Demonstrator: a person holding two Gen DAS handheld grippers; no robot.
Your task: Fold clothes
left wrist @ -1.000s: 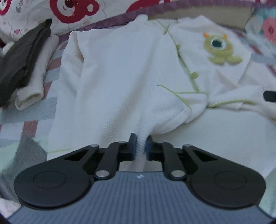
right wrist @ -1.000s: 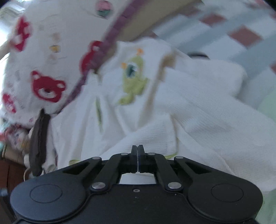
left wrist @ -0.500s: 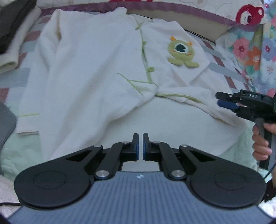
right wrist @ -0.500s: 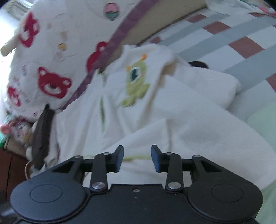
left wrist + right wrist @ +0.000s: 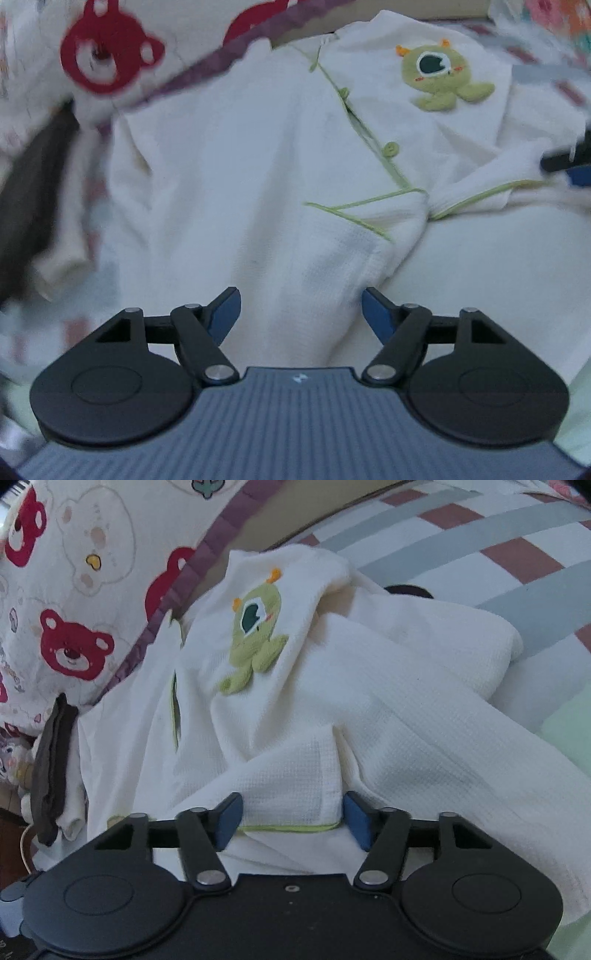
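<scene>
Garment: a white waffle-knit baby top [image 5: 229,177] with green piping and a green one-eyed monster patch [image 5: 441,79] lies spread on the bed ahead of both grippers, front side up.
Left gripper [image 5: 299,312]: released, its jaws have just been opening; a ridge of the top's lower cloth sits between the blue pads, which do not press on it.
Right gripper [image 5: 291,819]: the frame shows its jaws parted (they have just been closing), straddling a green-piped hem flap [image 5: 291,797]; the pads look just beside the cloth, not yet clamped.
Likely reason: each hand lines up on an edge so that the top can be lifted and folded over.
Surroundings: a bear-print quilt [image 5: 70,590] beyond the collar; dark folded clothing [image 5: 51,768] far left.
</scene>
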